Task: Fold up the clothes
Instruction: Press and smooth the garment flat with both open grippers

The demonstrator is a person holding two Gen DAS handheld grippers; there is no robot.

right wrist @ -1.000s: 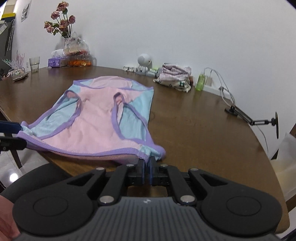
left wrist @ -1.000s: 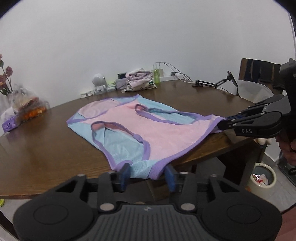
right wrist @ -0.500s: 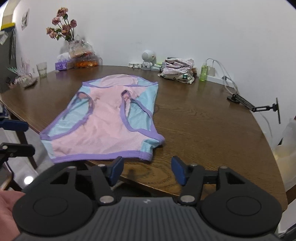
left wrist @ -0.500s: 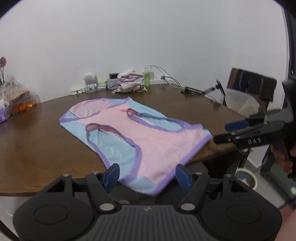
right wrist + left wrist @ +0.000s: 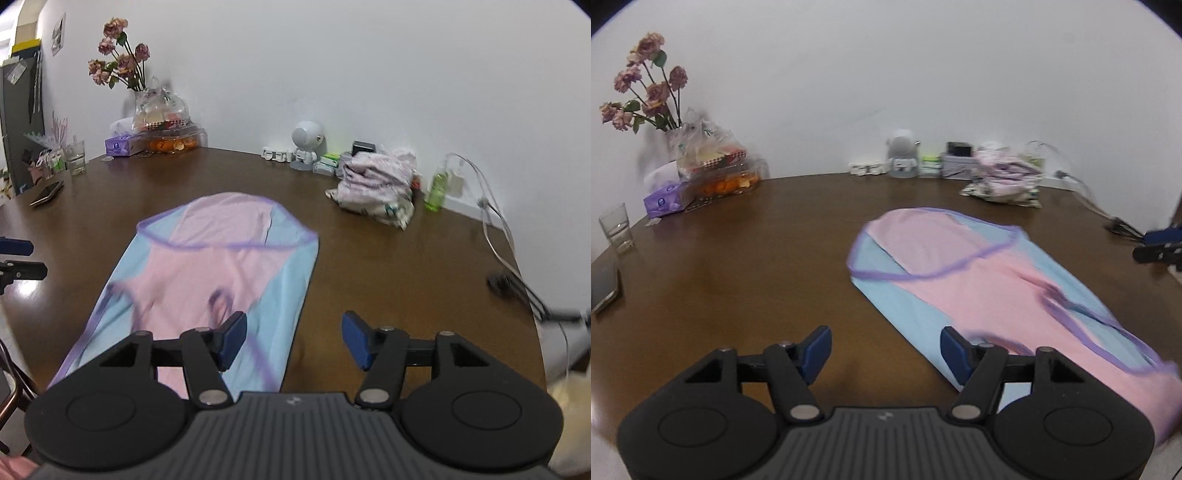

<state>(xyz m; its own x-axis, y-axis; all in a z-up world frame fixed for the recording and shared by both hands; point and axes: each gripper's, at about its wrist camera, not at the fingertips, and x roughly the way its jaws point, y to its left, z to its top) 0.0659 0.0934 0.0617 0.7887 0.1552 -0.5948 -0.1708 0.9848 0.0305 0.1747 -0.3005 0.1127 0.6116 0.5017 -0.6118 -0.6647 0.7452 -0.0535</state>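
Note:
A pink and light-blue sleeveless top with purple trim (image 5: 990, 280) (image 5: 221, 273) lies flat on the brown wooden table (image 5: 738, 266) (image 5: 388, 266), its near end over the front edge. My left gripper (image 5: 885, 349) is open over bare wood at the top's left side, its right pad over the blue side panel. My right gripper (image 5: 292, 341) is open at the top's right edge, with its left pad above the cloth. The right gripper's tips (image 5: 1160, 245) show at the far right of the left wrist view. The left gripper's tips (image 5: 18, 258) show at the left edge of the right wrist view.
A pile of folded floral clothes (image 5: 376, 188) (image 5: 1004, 181) sits at the back by the wall. Flowers and a bag of fruit (image 5: 713, 166), a tissue box (image 5: 118, 146), a glass (image 5: 615, 230), a phone (image 5: 46, 192), a small white robot figure (image 5: 306, 146), a green bottle (image 5: 437, 190) and cables (image 5: 498, 229) stand around.
Both grippers let go of the top's hem one second ago and opened. Since then they have moved forward over the table, the left one swinging left of the top.

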